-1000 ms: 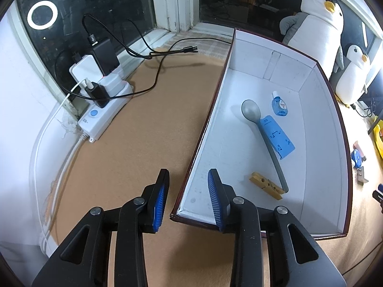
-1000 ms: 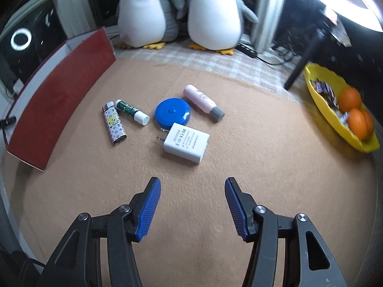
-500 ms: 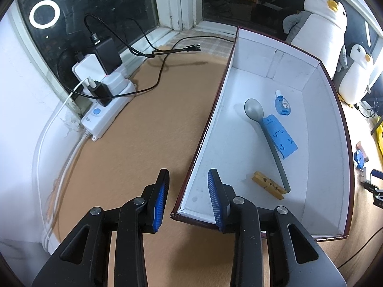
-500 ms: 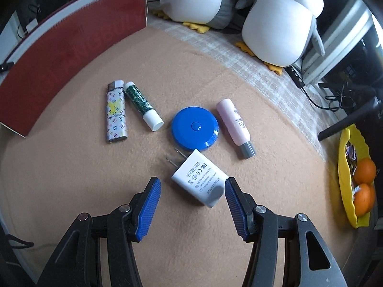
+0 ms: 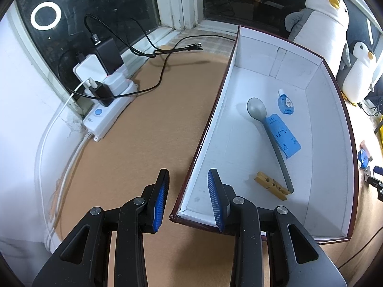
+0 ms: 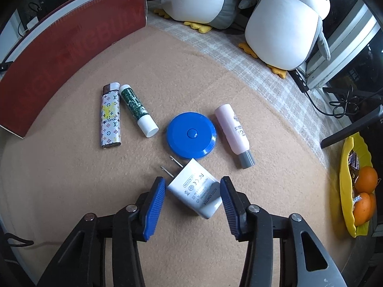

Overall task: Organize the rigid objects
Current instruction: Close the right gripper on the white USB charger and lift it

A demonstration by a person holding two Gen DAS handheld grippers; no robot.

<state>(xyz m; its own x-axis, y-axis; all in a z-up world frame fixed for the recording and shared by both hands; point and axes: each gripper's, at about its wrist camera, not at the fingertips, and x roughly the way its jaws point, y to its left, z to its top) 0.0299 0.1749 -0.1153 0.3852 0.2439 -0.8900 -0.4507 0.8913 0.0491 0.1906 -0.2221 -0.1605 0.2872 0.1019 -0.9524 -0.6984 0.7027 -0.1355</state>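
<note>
**Inspector:** Status of the right gripper point(image 6: 192, 195)?

**Assistant:** It has come down over the white charger point(image 6: 197, 189) since a second ago. Its jaws have just been closing and now bracket the body, the charger between them. A sliver of gap shows at the left pad; contact at the right pad I cannot confirm — not yet a firm grip, in my judgement.

**Inspector:** Meaning for the task?

**Assistant:** The pick is probably under way. The charger lies flat on the tan surface point(image 6: 71, 191), prongs pointing far-left, just near of the blue round case point(image 6: 191, 137).

**Inspector:** Other items?

**Assistant:** Lighter point(image 6: 110, 117), green tube point(image 6: 137, 108) and pink tube point(image 6: 233, 131) lie unsorted on the far side.

**Inspector:** Left gripper point(image 5: 188, 197)?

**Assistant:** Unmoved. Jaws narrow and empty, straddling the near-left corner of the box point(image 5: 215, 110) without pressing it. Inside lie a spoon point(image 5: 257, 107), clothespin point(image 5: 271, 185) and two blue items.
</note>
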